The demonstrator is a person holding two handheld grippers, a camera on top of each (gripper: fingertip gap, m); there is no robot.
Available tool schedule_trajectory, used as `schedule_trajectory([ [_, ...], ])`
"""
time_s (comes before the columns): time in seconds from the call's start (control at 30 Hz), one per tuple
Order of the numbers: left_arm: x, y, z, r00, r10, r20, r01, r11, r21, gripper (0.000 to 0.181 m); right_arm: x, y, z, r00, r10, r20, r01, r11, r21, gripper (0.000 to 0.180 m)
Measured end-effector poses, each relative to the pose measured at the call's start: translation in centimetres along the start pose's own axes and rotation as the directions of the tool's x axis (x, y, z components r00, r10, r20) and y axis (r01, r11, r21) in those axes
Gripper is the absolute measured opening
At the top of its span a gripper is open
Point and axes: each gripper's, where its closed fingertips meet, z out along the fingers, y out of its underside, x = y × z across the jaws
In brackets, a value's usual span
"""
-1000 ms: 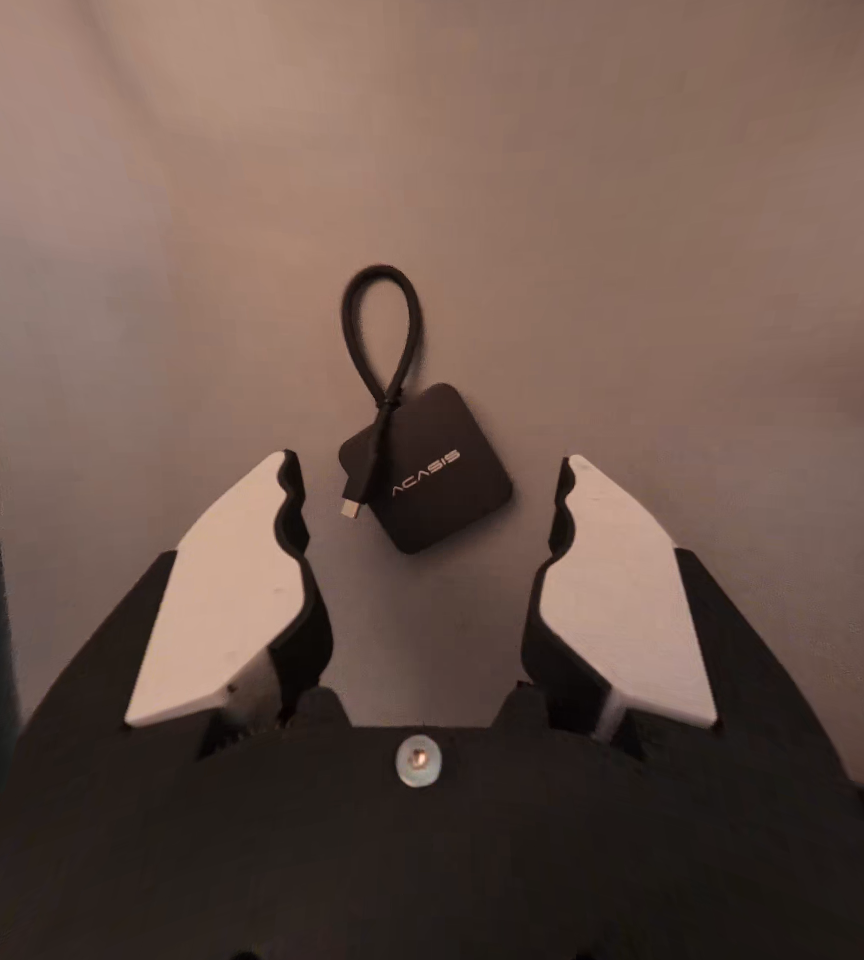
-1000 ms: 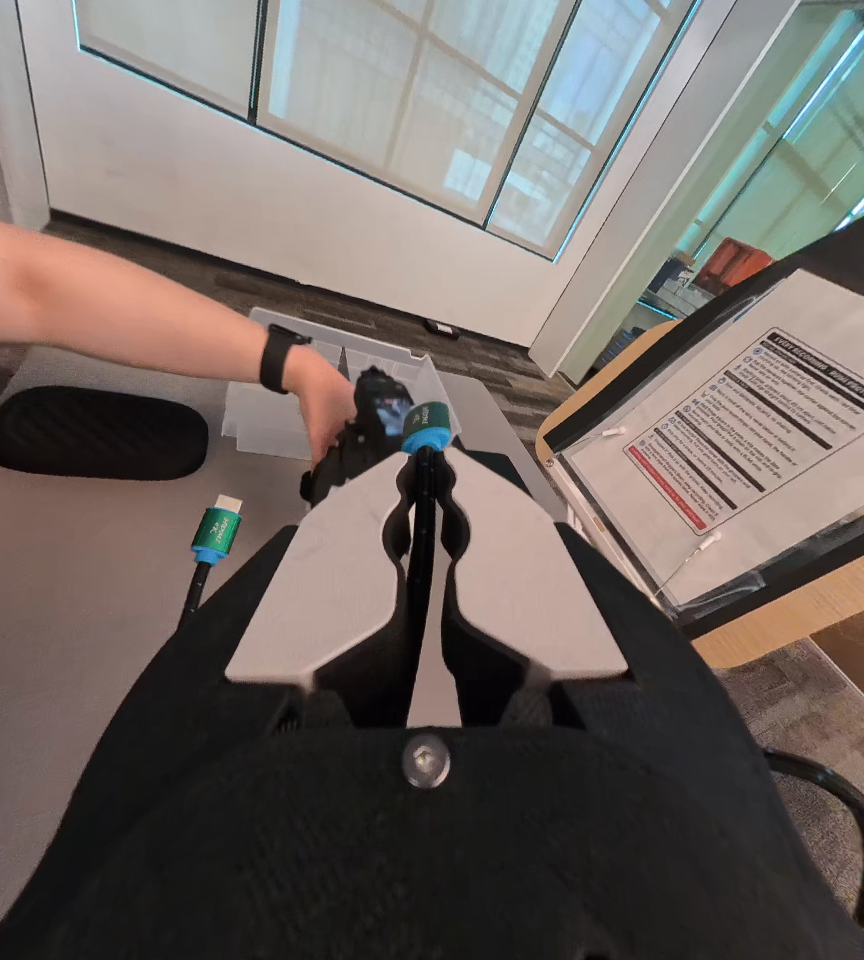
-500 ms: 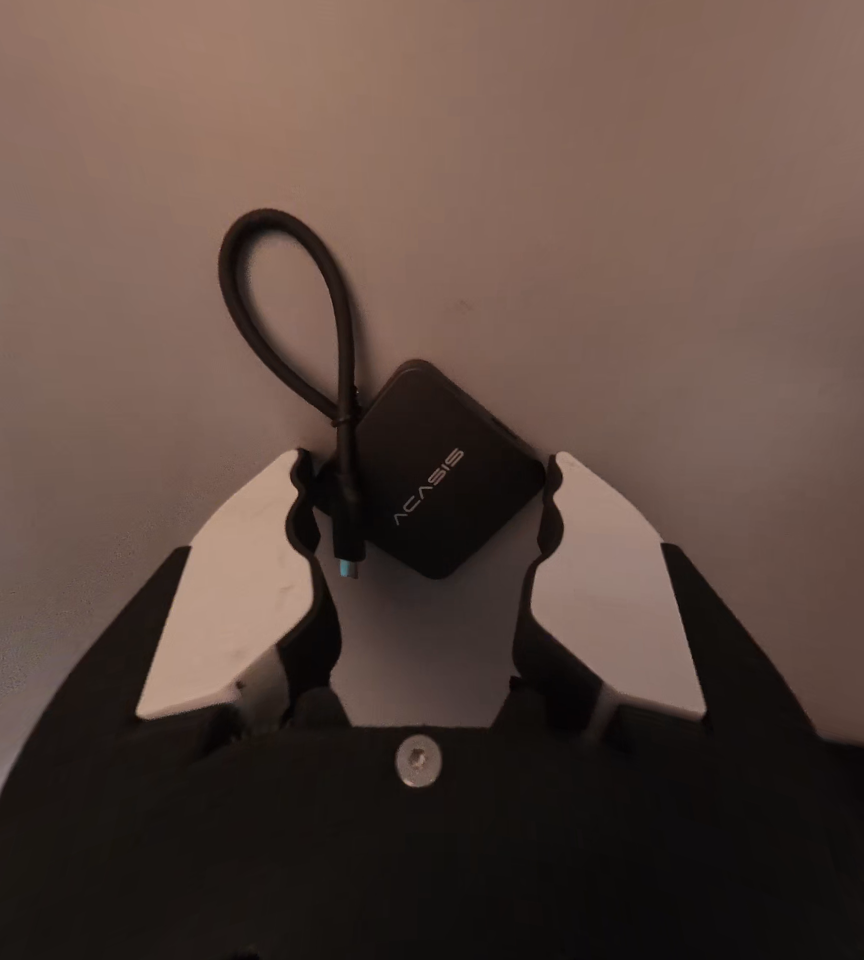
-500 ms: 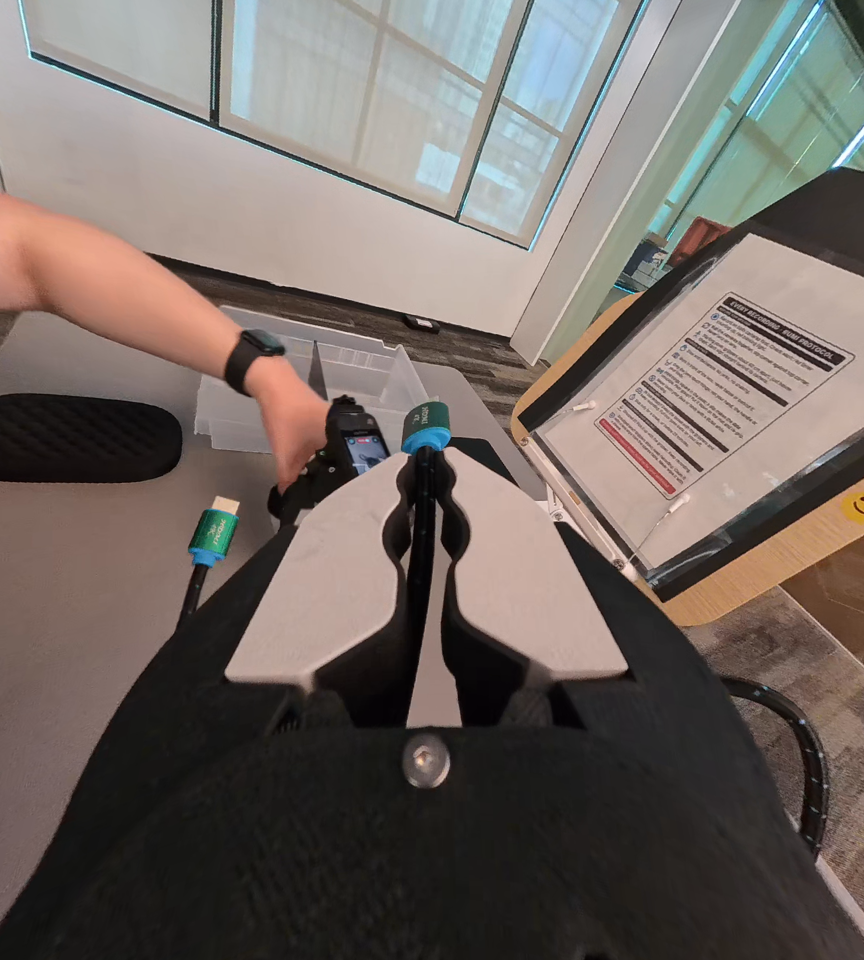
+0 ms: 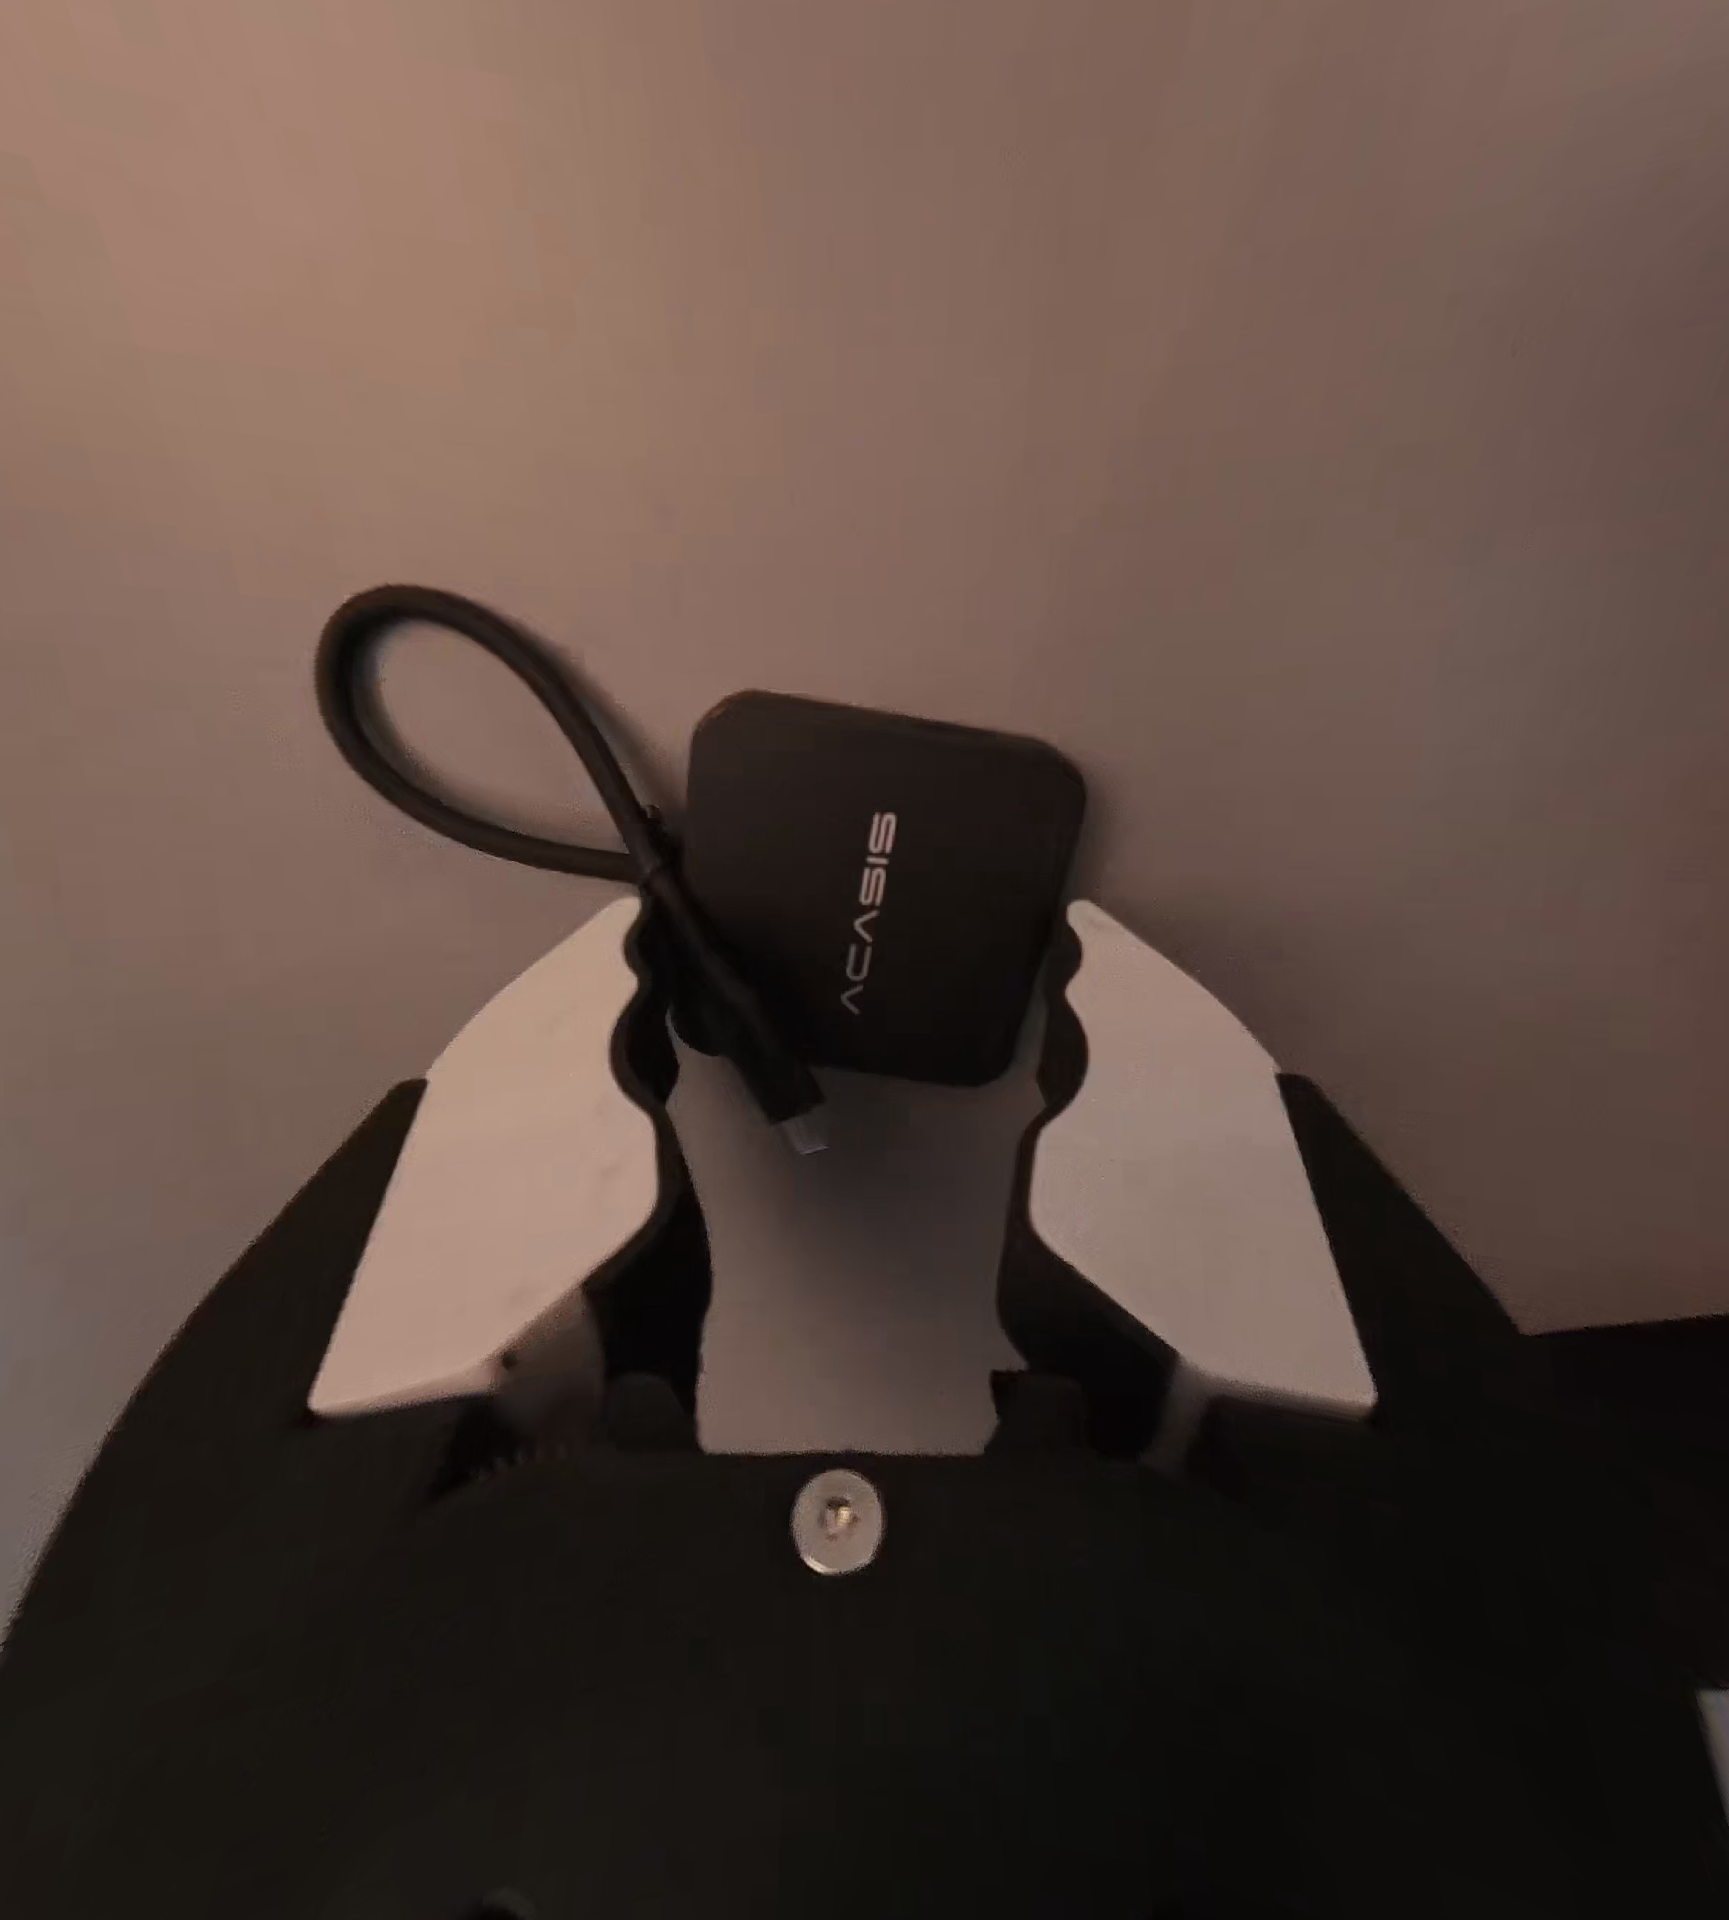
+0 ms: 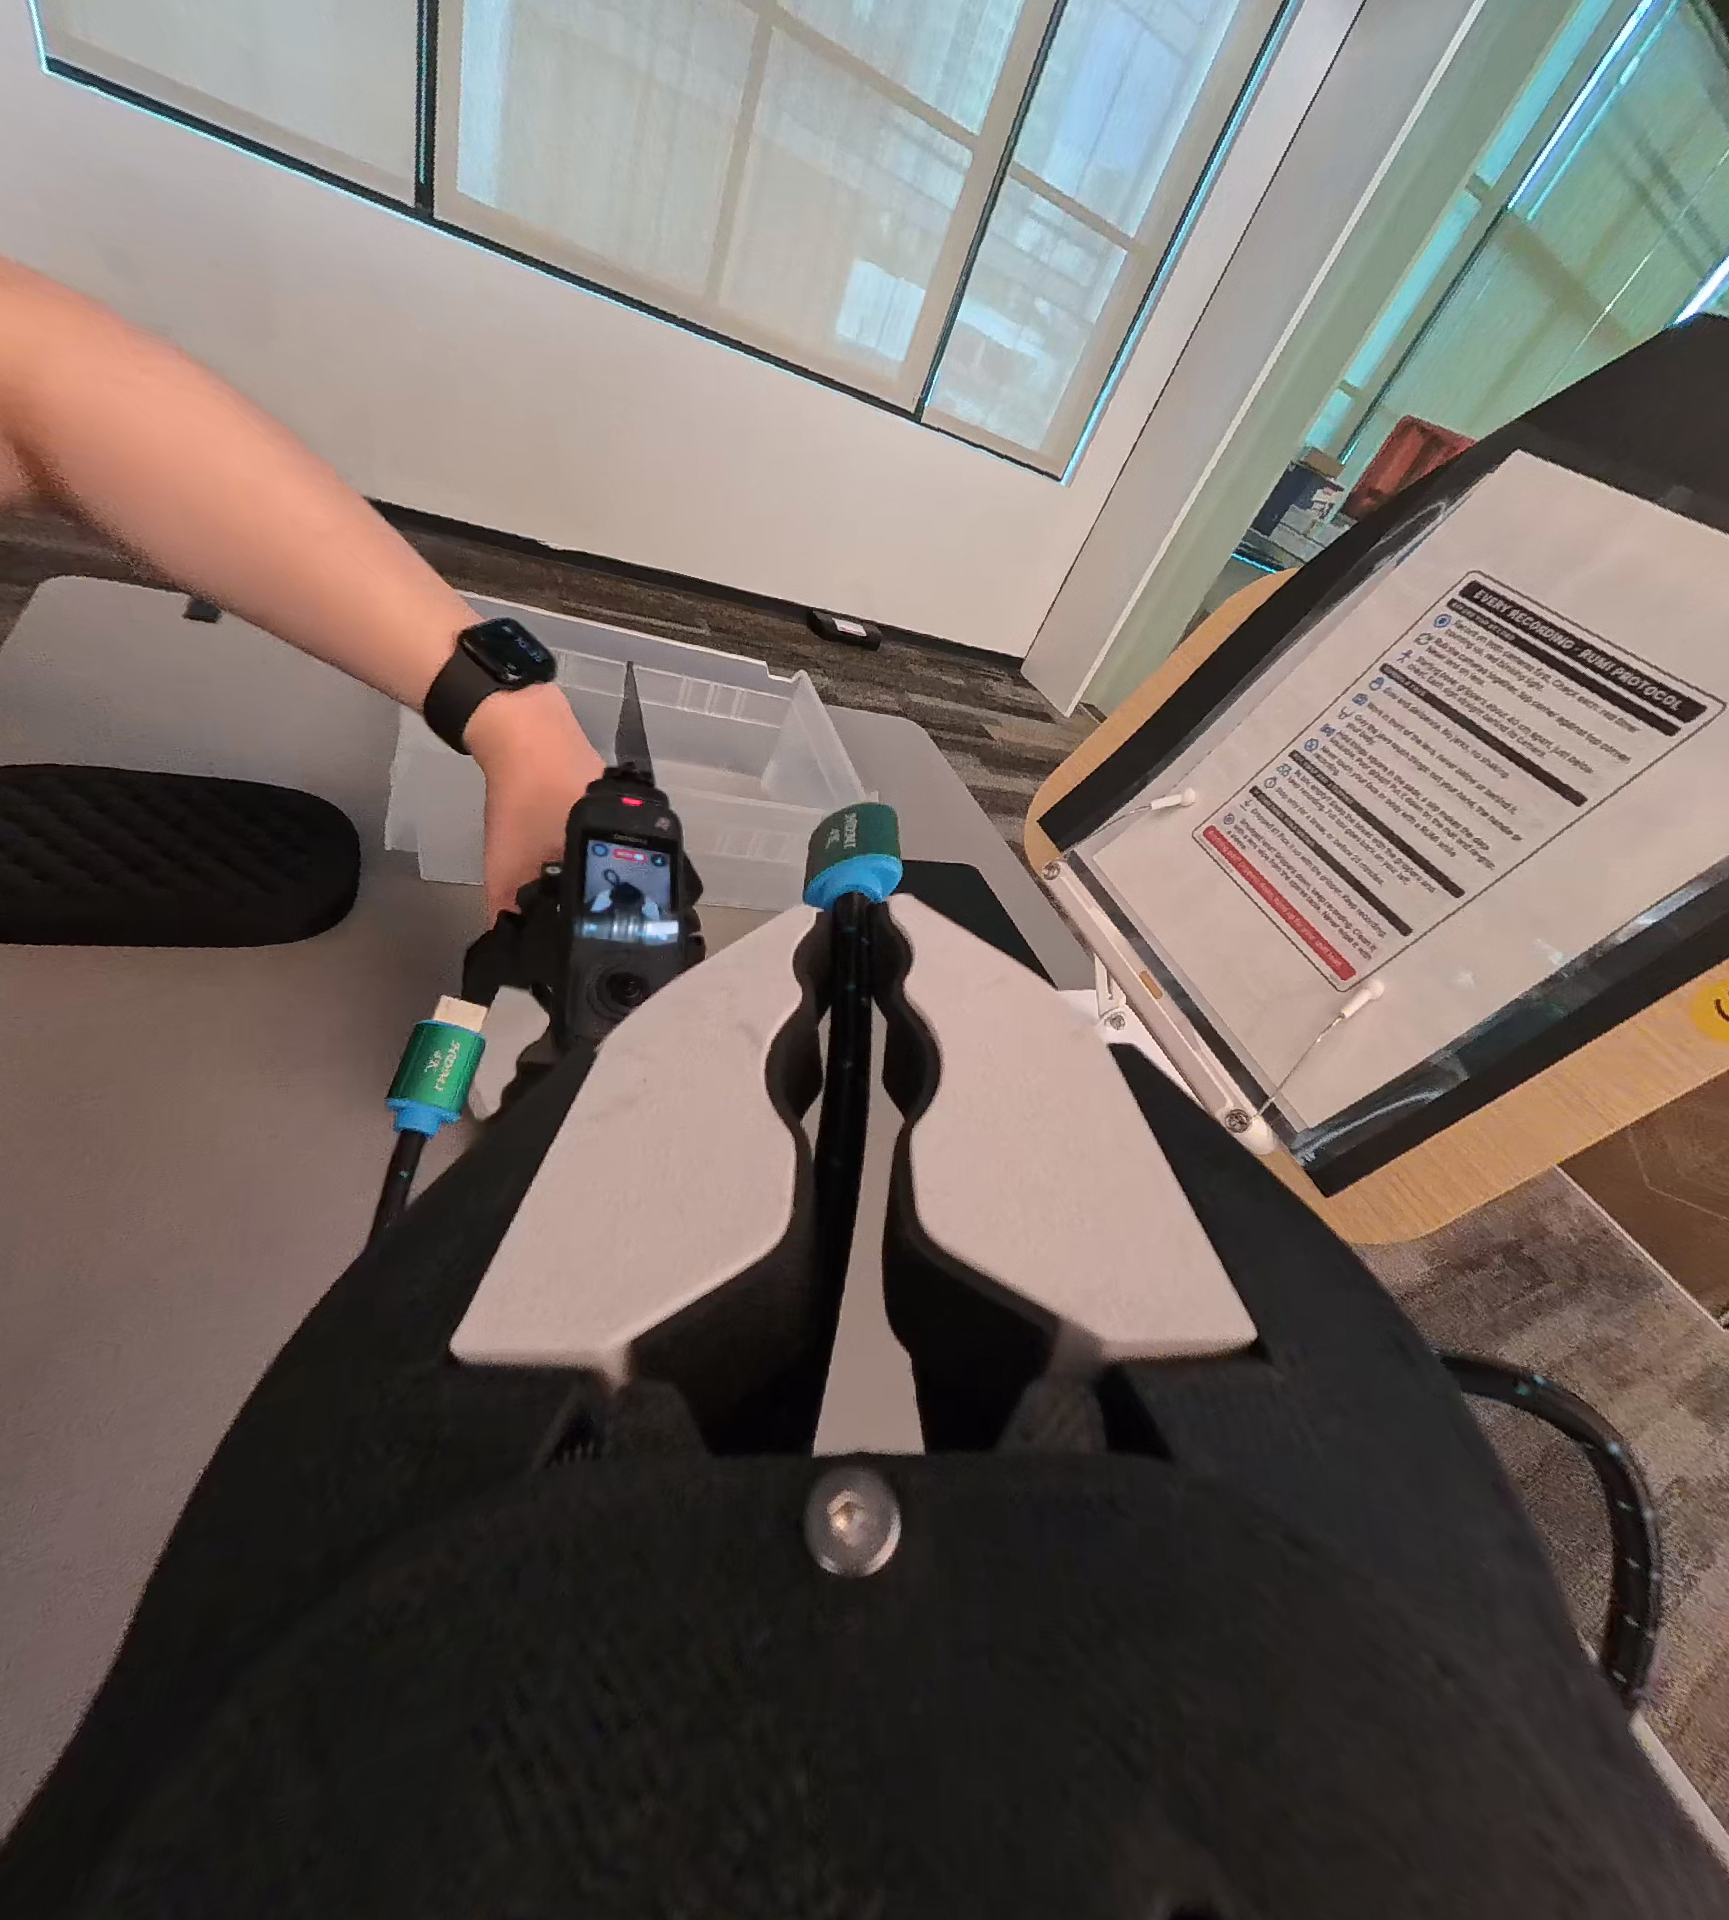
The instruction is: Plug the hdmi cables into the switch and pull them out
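Left gripper (image 5: 849, 935) is spread wide around the black switch (image 5: 875, 883) on the table (image 5: 1255, 520) — right gripper (image 6: 855, 914) is clamped on one HDMI cable (image 6: 844, 1039), w/ its green plug (image 6: 852, 850) sticking out front.

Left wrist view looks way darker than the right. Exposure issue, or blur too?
Left wrist view: dim, warm cast, switch soft but readable, no glare. Right wrist view: bright daylight from the windows, forearm motion-blurred, fisheye bending at the edges.
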Motion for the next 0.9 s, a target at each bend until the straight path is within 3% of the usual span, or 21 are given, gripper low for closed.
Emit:
schedule_trajectory([
  [0.17, -0.3, -0.1, 0.2, 0.998, 0.058, 0.012, -0.058, 0.998, -0.015, 0.07, 0.3, 0.1, -0.3, 1.0, 0.004, -0.007, -0.004, 1.0, 0.0, 0.007],
  [0.27, 0.2, -0.7, 0.4, 0.996, 0.094, 0.007, -0.094, 0.996, 0.009, 0.084, 0.4, 0.2, -0.3, 1.0, 0.006, -0.005, -0.006, 1.0, 0.002, 0.007],
  [0.33, 0.2, -1.2, 0.3, 0.998, 0.068, 0.007, -0.068, 0.997, 0.025, 0.067, 0.4, 0.2, -0.3, 1.0, 0.002, -0.007, -0.002, 1.0, -0.004, 0.007],
  [0.47, 0.0, -1.8, 0.3, 0.999, -0.009, 0.047, 0.007, 0.999, 0.038, 0.067, 0.4, 0.1, -0.6, 1.0, -0.002, -0.009, 0.002, 1.0, 0.001, 0.007],
  [0.6, -1.0, -2.1, -0.5, 0.975, -0.006, 0.223, -0.012, 0.997, 0.079, 0.067, 0.5, -0.5, -1.4, 1.0, -0.004, -0.018, 0.005, 1.0, 0.026, 0.007],
  [0.7, -2.4, -2.9, -2.8, 0.902, 0.016, 0.432, -0.074, 0.99, 0.117, 0.067, 0.5, -0.9, -2.0, 1.0, -0.011, -0.028, 0.012, 0.999, 0.037, 0.007],
  [0.8, -3.5, -5.0, -6.6, 0.806, -0.024, 0.592, -0.156, 0.955, 0.251, 0.067, 0.1, -1.0, -2.6, 0.998, -0.047, -0.028, 0.048, 0.999, 0.012, 0.007],
  [0.9, -4.3, -7.3, -11.8, 0.729, -0.14, 0.67, -0.234, 0.869, 0.435, 0.067, -1.3, -1.5, -3.6, 0.991, -0.13, -0.009, 0.13, 0.991, -0.022, 0.007],
])
